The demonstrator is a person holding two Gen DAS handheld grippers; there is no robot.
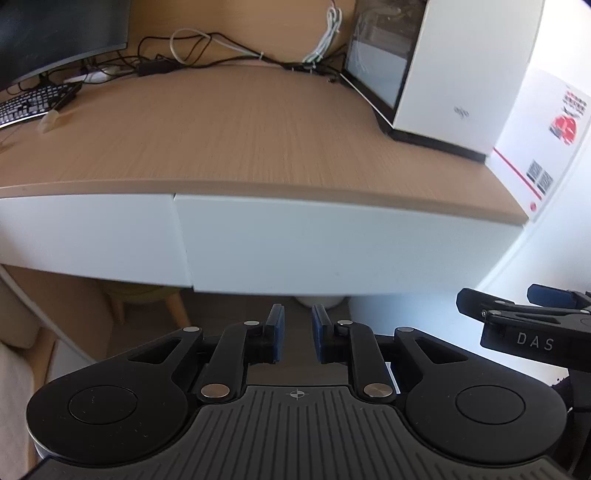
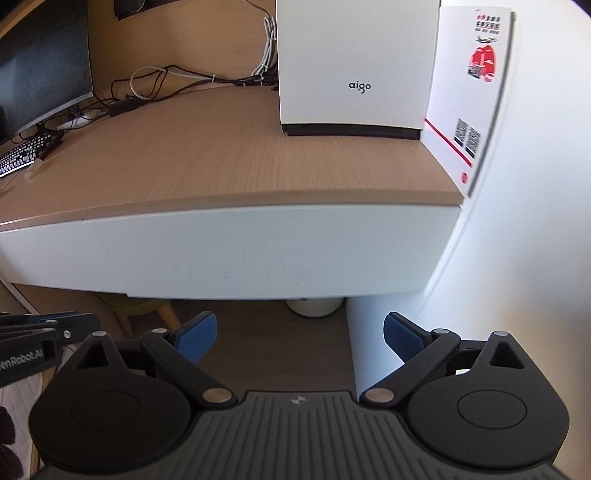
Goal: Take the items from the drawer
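Note:
Two white drawer fronts sit under the wooden desk top. The right-hand drawer is shut, and so is the left-hand drawer; what they hold is hidden. My left gripper hovers just below the right drawer's bottom edge, its blue pads a narrow gap apart with nothing between them. My right gripper stands wide open and empty below the same drawer, nearer its right end. Each gripper shows at the edge of the other's view: the right gripper, the left gripper.
On the desk stand a white aigo computer case, a curved monitor, a keyboard and tangled cables. A white printed board leans at the right end. Under the desk are a stool and a white round object.

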